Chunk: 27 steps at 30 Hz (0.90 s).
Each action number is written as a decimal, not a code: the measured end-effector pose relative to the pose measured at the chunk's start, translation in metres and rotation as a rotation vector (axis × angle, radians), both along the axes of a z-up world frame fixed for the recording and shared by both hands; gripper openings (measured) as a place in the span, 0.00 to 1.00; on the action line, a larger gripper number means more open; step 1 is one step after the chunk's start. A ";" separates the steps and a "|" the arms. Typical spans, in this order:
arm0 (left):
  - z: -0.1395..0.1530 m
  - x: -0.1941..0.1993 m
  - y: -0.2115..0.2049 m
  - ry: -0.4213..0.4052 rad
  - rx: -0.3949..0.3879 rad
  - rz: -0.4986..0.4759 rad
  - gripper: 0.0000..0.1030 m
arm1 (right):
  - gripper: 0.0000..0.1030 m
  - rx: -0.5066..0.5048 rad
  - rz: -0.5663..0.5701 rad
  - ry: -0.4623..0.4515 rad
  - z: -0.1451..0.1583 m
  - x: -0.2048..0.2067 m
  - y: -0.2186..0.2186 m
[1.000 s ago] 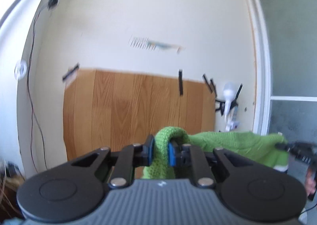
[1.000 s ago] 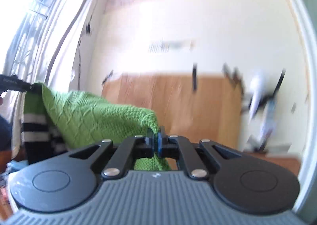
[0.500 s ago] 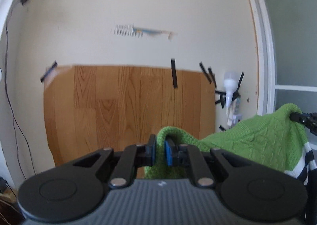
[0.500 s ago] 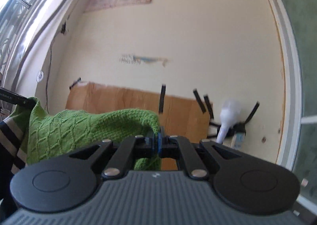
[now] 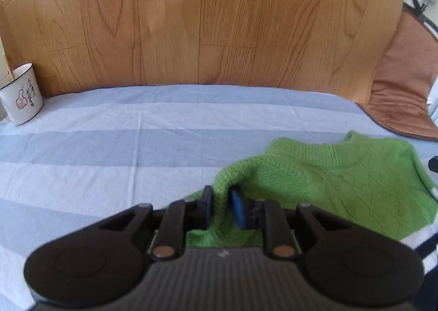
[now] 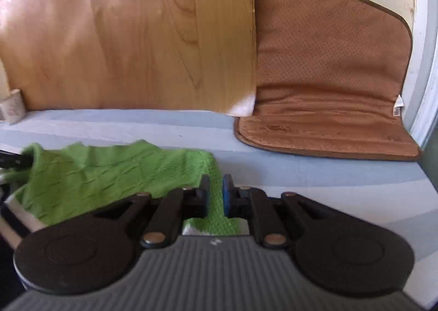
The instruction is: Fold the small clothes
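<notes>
Both grippers point downward at a slant toward a surface (image 5: 115, 146) covered in a cloth striped pale blue and white, with a green knitted sweater (image 5: 342, 182) lying spread on it.

The left gripper (image 5: 222, 208) sits low over the near left part of the sweater, its body level across the bottom of the left wrist view. Its fingers (image 5: 237, 209) have just been opening, and a raised fold of the green knit at the sweater's shoulder stands between them. The left finger lies against the fold while a narrow gap shows beside the blue pad of the right one, so the pinch looks loosened rather than tight. The sweater's ribbed collar lies farther off and to the right, and black and white stripes show at its near right edge.

The right gripper (image 6: 215, 200) hangs over the sweater's right edge (image 6: 115, 174), tilted less steeply. Its fingers (image 6: 227, 196) have also just been opening; they stand a little apart with a strip of green knit between them, not squeezed.

A wooden panel (image 5: 205, 18) rises behind the surface. A white mug (image 5: 20, 97) stands at the far left, and a brown padded mat (image 6: 328, 86) lies at the far right, bent up against the wall.
</notes>
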<state>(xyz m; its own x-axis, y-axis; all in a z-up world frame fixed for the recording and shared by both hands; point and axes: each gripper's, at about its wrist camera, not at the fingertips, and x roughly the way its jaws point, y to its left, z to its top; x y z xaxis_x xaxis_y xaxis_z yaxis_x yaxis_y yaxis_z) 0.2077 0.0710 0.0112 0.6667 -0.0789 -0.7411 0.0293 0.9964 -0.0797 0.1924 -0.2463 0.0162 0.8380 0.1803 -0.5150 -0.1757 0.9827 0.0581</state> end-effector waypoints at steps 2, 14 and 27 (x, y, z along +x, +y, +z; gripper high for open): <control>0.007 -0.015 0.011 -0.039 0.034 -0.011 0.23 | 0.54 -0.012 0.036 -0.035 0.007 -0.028 -0.003; 0.006 -0.098 0.073 0.029 0.018 -0.078 0.43 | 0.17 -0.089 0.058 0.106 -0.042 -0.111 0.000; 0.008 -0.113 0.088 0.018 -0.014 -0.039 0.06 | 0.40 -0.366 -0.367 0.077 0.010 -0.048 -0.093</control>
<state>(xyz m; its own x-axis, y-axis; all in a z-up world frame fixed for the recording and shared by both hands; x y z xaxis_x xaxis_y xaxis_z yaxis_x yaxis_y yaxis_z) 0.0950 0.1592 0.0196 0.6496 -0.1151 -0.7515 0.0666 0.9933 -0.0945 0.1449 -0.3394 0.0258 0.7697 -0.3214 -0.5517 0.1753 0.9372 -0.3015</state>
